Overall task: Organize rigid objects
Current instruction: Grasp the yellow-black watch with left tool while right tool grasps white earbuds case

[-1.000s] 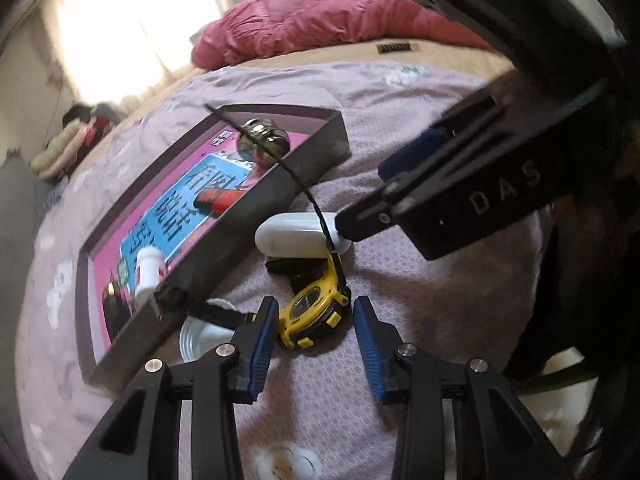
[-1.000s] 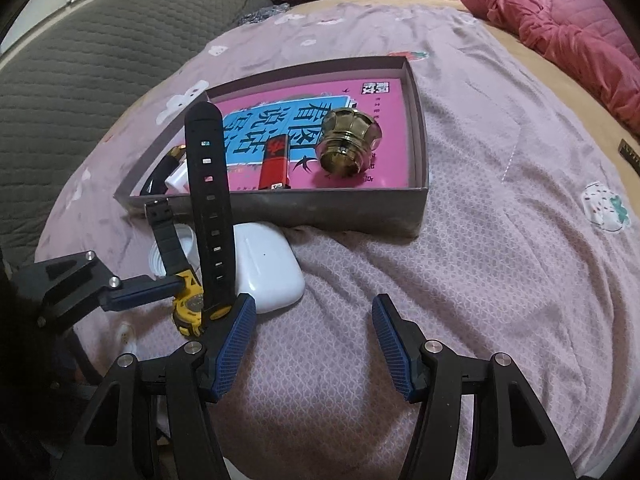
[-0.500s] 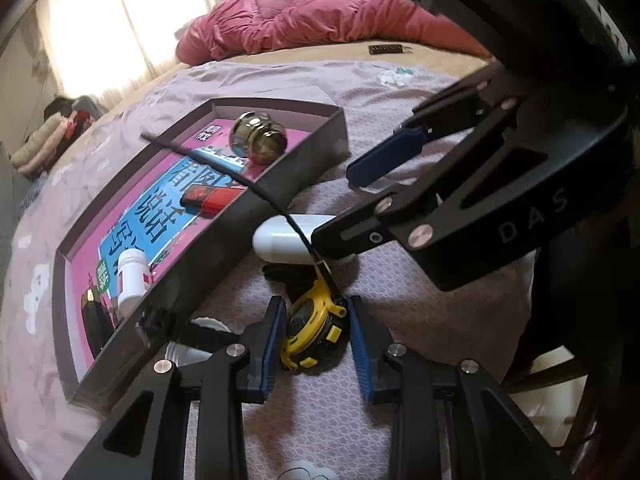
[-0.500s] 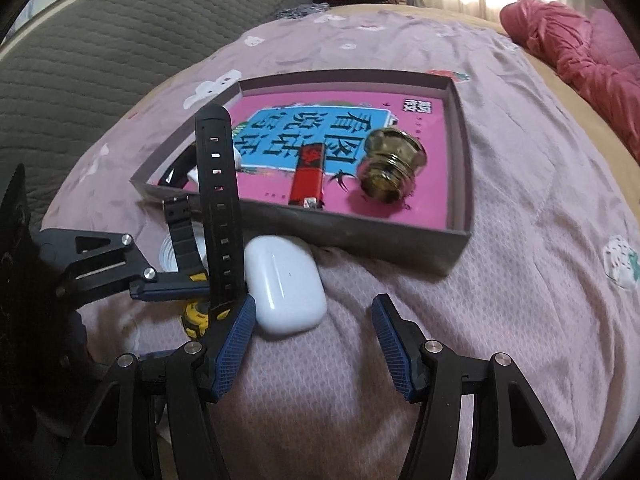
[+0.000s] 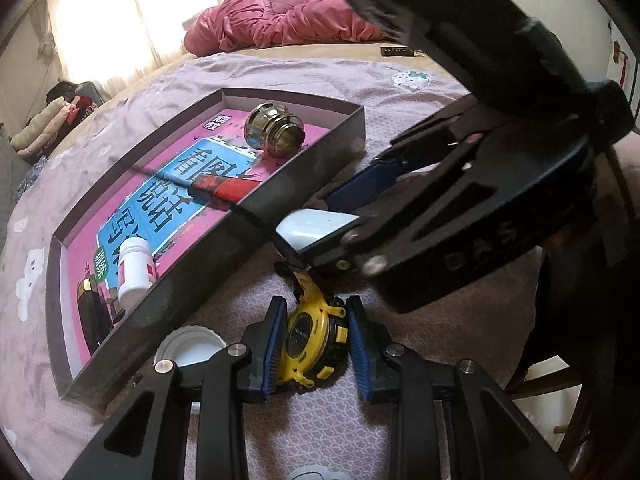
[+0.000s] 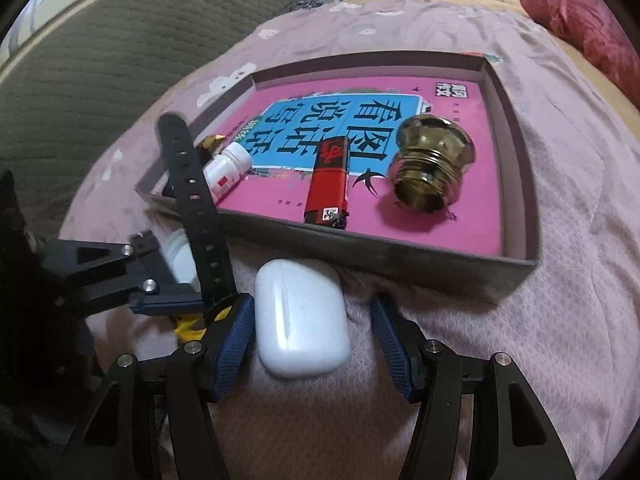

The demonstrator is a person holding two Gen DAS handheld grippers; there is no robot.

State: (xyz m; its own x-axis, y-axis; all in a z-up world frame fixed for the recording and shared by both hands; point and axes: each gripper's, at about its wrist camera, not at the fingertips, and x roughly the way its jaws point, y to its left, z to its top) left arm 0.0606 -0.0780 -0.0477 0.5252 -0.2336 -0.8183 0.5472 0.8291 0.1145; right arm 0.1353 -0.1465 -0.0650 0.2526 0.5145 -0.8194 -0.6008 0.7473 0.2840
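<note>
A yellow watch (image 5: 308,340) with a black strap (image 6: 196,208) lies on the purple bedspread in front of the grey box (image 6: 400,256). My left gripper (image 5: 314,340) is shut on the watch body, both blue pads against its sides, and the strap stands upright. Beside it lies a white earbud case (image 6: 300,320). My right gripper (image 6: 314,336) straddles that case; its jaws are closing, with a gap still showing on the right side. In the left wrist view the right gripper (image 5: 340,216) reaches in from the right over the white earbud case (image 5: 312,228).
The box holds a pink book, a brass knob (image 6: 432,168), a red lighter (image 6: 328,180), a white pill bottle (image 6: 226,170) and a dark item in its near corner. A white lid (image 5: 192,346) lies against the box wall. A pink quilt (image 5: 280,16) lies far back.
My left jaws have shut onto the yellow watch. My right gripper has moved forward and down, so the white case now sits between its fingers.
</note>
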